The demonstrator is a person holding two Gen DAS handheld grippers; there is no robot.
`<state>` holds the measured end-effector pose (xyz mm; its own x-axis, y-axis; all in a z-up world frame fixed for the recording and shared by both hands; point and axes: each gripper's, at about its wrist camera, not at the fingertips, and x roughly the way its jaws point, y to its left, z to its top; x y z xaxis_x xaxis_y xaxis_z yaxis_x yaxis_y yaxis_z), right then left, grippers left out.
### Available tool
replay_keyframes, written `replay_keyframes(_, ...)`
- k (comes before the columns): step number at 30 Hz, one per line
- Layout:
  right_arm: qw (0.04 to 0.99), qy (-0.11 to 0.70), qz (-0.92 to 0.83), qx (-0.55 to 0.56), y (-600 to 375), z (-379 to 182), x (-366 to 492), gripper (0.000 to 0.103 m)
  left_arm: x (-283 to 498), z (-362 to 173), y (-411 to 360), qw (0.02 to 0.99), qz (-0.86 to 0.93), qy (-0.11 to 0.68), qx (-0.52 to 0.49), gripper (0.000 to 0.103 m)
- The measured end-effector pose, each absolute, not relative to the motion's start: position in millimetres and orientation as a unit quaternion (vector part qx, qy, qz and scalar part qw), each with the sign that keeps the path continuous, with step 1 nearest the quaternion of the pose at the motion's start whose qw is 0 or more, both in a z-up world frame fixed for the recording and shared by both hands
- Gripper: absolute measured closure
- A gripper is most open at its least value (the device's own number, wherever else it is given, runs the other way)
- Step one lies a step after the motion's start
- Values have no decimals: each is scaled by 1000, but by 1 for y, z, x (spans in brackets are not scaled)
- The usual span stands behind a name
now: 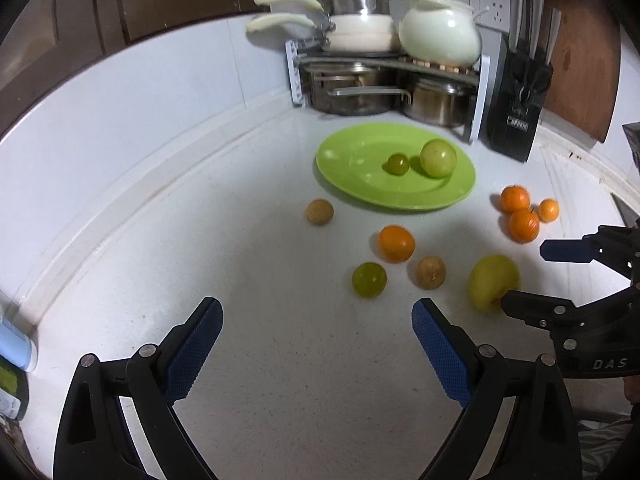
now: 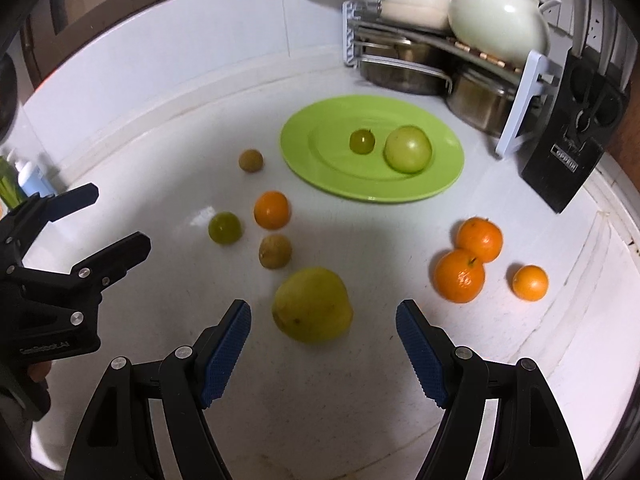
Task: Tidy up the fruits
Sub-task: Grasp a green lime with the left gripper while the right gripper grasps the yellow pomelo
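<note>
A green plate [image 1: 344,168] [image 2: 316,168] holds a small green fruit [image 1: 397,164] [image 2: 362,141] and a larger green one [image 1: 438,158] [image 2: 408,149]. Loose on the white counter lie a big yellow fruit [image 2: 312,305] [image 1: 493,282], an orange [image 2: 272,209] [image 1: 397,243], a green fruit [image 2: 225,227] [image 1: 369,279], two brown fruits [image 2: 275,251] [image 2: 251,160] and three oranges [image 2: 460,276] at the right. My right gripper [image 2: 323,322] is open, with the yellow fruit just ahead between its fingertips, untouched. My left gripper [image 1: 317,320] is open over bare counter, short of the green fruit.
A metal rack [image 1: 384,60] with pots and a white teapot [image 1: 440,32] stands in the back corner. A black knife block [image 1: 518,92] is to its right. Bottles [image 2: 24,176] stand at the far left by the wall.
</note>
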<state>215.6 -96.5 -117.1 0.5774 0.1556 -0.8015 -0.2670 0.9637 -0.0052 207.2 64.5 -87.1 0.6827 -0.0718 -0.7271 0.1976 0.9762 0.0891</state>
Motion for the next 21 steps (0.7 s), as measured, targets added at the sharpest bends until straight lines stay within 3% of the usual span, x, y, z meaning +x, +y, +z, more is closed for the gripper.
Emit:
replay_keyframes(12, 867, 481, 125, -47, -96, -142, 230, 28, 233, -115, 53, 900, -99, 416, 83, 17)
replay_keyframes(21, 866, 480, 138, -38, -95, -146, 237, 38, 257, -125, 44, 895, -111, 427, 66, 36)
